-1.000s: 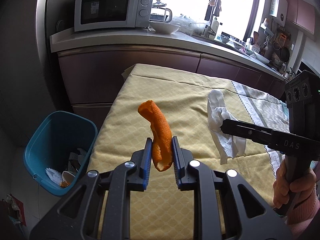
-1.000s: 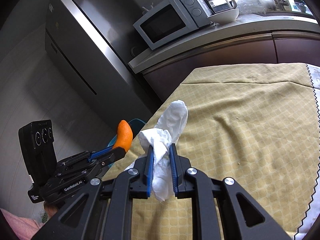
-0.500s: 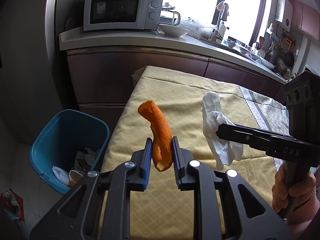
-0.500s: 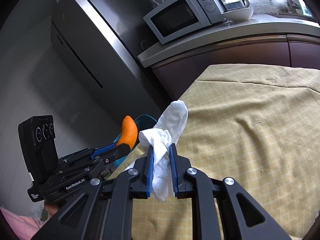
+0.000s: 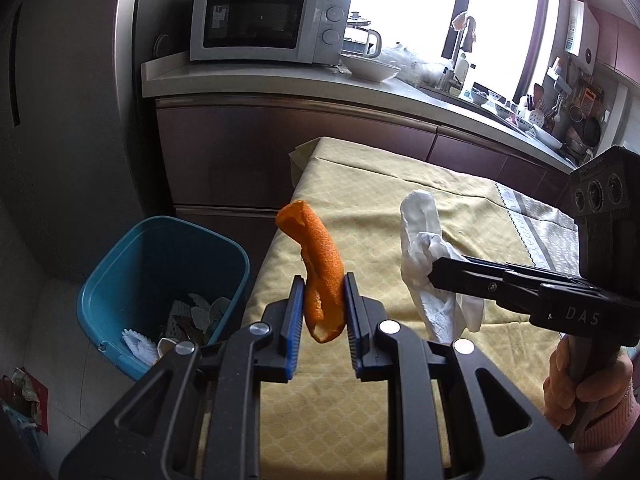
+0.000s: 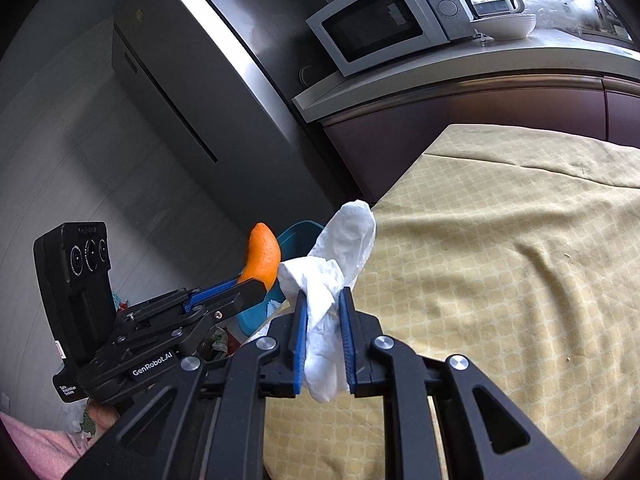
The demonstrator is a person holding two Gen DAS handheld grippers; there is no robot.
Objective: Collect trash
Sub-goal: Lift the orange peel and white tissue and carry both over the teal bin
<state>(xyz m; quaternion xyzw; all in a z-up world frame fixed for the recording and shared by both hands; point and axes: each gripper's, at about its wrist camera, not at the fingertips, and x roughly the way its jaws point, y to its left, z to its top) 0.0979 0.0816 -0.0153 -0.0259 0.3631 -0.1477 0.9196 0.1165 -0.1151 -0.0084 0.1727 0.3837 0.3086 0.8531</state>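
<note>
The left gripper (image 5: 322, 312) is clamped narrow on a curl of orange peel (image 5: 318, 268), its blue pads pinching the lower part so that most of the strip stands up and forward of the jaws. Gripped low like that, the peel hangs free of the fingers, which should let it drop cleanly once the pads part. The right gripper (image 6: 324, 344) is likewise closed narrow on a crumpled white tissue (image 6: 340, 256); the soft wad bulges above and below the pads, and a long fold rises ahead of the fingertips.

Both pieces of trash are off the yellow tablecloth (image 5: 400, 208) and held in the air. Seen from the left wrist, the teal waste bin (image 5: 160, 276) stands on the floor below and to the left of the left claw, just beside the table's edge, already holding scraps of paper and shells. From the right wrist only a sliver of the bin (image 6: 296, 232) shows, ahead and left of the tissue, behind the peel.

The right claw sits to the right of the left one, over the table, so it looks to have farther to travel. Judging by this, the carry to the bin is under way, and the peel looks likely to be released first.
</note>
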